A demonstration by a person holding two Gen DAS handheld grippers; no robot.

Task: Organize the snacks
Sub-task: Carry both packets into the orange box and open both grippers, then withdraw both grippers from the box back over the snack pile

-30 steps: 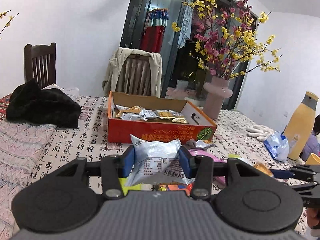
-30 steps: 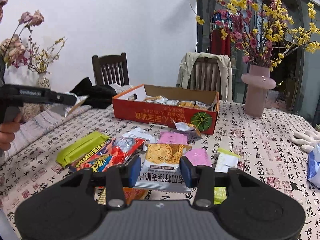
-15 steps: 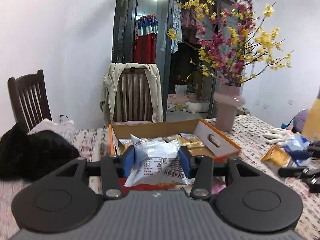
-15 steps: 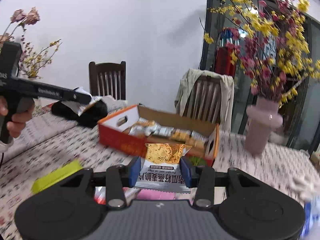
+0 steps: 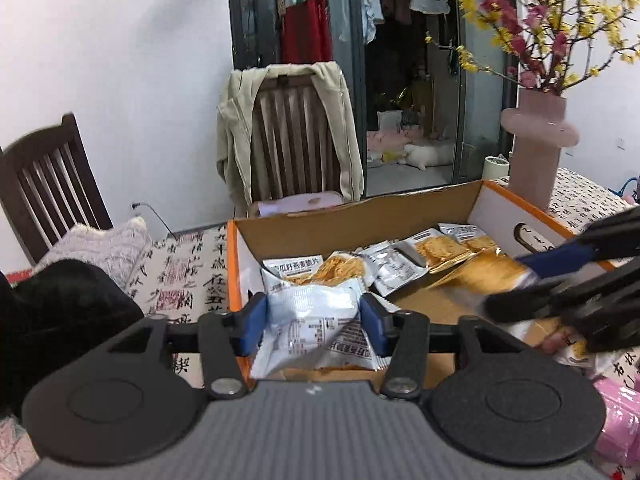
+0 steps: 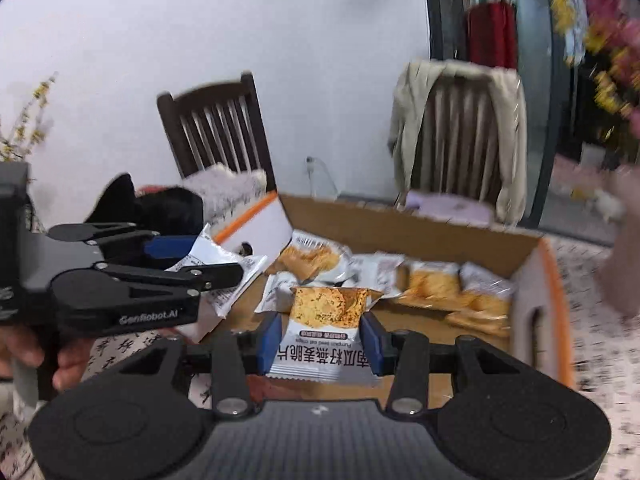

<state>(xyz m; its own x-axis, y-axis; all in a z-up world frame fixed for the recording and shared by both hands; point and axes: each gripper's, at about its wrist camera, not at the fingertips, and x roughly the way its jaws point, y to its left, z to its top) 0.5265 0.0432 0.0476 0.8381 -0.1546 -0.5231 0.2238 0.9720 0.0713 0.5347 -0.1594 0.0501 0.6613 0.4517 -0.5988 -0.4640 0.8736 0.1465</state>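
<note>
My left gripper [image 5: 314, 326] is shut on a crumpled white snack packet [image 5: 312, 330] and holds it over the near left corner of the orange cardboard box [image 5: 234, 264]. My right gripper [image 6: 320, 342] is shut on a white and gold oat crisp packet [image 6: 326, 326] above the box's open middle [image 6: 420, 332]. Several similar packets [image 5: 400, 256] lie along the box's far side. The right gripper shows in the left wrist view [image 5: 560, 280]; the left gripper shows in the right wrist view [image 6: 192, 260].
A pink vase [image 5: 538, 152] of flowers stands right of the box. Two wooden chairs [image 5: 296, 132] stand behind the table, one draped with a beige jacket. Black cloth [image 5: 60, 308] lies at the left. Pink packets [image 5: 620, 420] lie on the patterned tablecloth at the right.
Both grippers have lifted their packets from the table and moved forward over the open box. The box now fills the lower middle of both views.
</note>
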